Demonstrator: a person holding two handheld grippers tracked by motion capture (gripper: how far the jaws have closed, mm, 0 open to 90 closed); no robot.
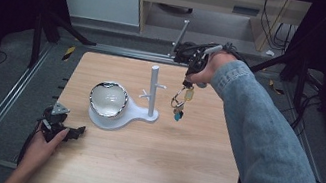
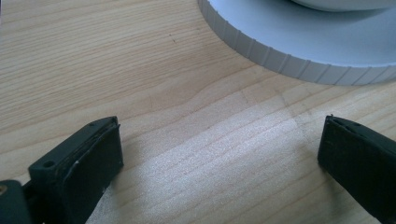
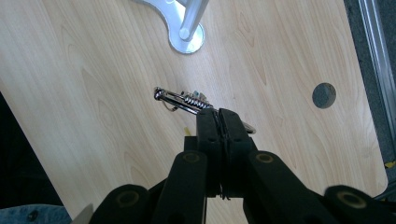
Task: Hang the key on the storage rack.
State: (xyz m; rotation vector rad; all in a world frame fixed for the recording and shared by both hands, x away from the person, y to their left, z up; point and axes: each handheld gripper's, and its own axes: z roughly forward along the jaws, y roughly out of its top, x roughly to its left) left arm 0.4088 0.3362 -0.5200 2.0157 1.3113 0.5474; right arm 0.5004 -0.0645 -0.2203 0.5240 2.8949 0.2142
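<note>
A bunch of keys (image 1: 180, 100) on a metal carabiner hangs in the air to the right of the white peg stand (image 1: 152, 91). My right gripper (image 1: 188, 81) is shut on the top of the bunch, held high above the table. Looking down from the right gripper view, the carabiner (image 3: 182, 99) sticks out from the closed jaws, with the top of the stand's post (image 3: 194, 18) beyond. My left gripper (image 1: 76, 133) rests open on the table at the front left, near the stand's round base (image 2: 299, 46). Nothing lies between its pads (image 2: 98, 158).
A shiny bowl (image 1: 108, 99) sits on the round part of the white stand's base (image 1: 134, 113). The wooden table (image 1: 163, 162) has a round hole (image 3: 324, 95) near its right edge. Metal rails (image 1: 0, 108) run along both sides of the table.
</note>
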